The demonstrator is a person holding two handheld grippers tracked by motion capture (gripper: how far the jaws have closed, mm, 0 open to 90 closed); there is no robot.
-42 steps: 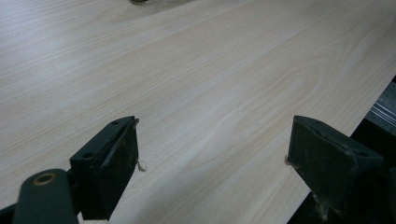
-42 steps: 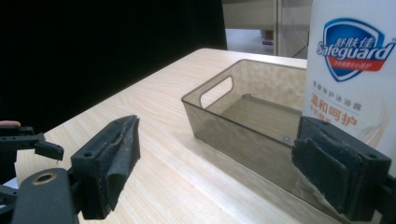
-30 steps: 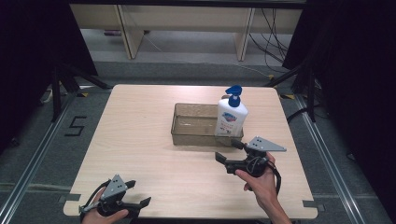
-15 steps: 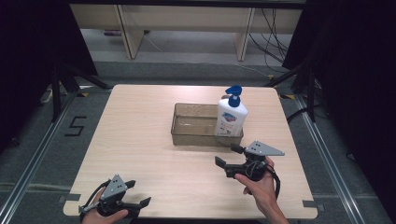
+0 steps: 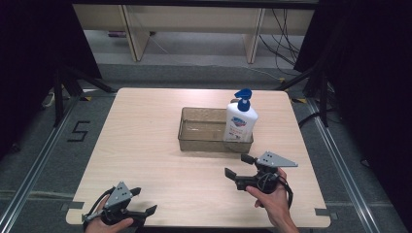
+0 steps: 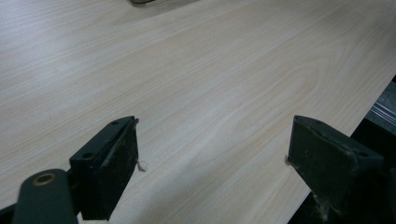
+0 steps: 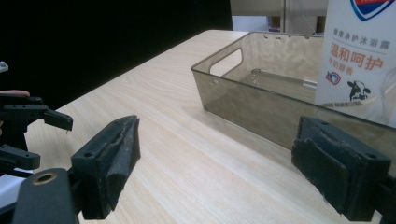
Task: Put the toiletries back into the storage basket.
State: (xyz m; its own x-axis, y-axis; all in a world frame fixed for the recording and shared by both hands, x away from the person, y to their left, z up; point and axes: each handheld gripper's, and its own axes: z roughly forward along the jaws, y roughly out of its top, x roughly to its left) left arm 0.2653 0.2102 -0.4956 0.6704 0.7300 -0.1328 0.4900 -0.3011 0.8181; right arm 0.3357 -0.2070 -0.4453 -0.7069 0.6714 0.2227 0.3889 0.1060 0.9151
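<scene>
A white pump bottle [image 5: 240,122] with a blue pump head stands upright in the right end of a clear, smoke-tinted plastic bin [image 5: 201,138]; the rest of the bin is bare. The bin sits on the far-right part of a pale wooden table [image 5: 145,145]. In the right gripper view the bottle's label [image 7: 357,51] carries printed characters and a small cow figure, seen through and above the bin's near wall [image 7: 261,112], whose short end has a cut-out handle.

The right gripper [image 5: 241,166], held in a hand [image 5: 272,196] at the table's near right, lies just in front of the bin and apart from it. Its jaws stand wide, with nothing between them but table surface; they point toward the bin's near wall.

The left gripper [image 5: 142,200], held in a hand [image 5: 109,224] at the table's near-left edge, is well apart from bin and bottle. Its jaws are likewise spread wide and hold nothing; the left gripper view shows only wood grain between them, with the table's edge at right.
</scene>
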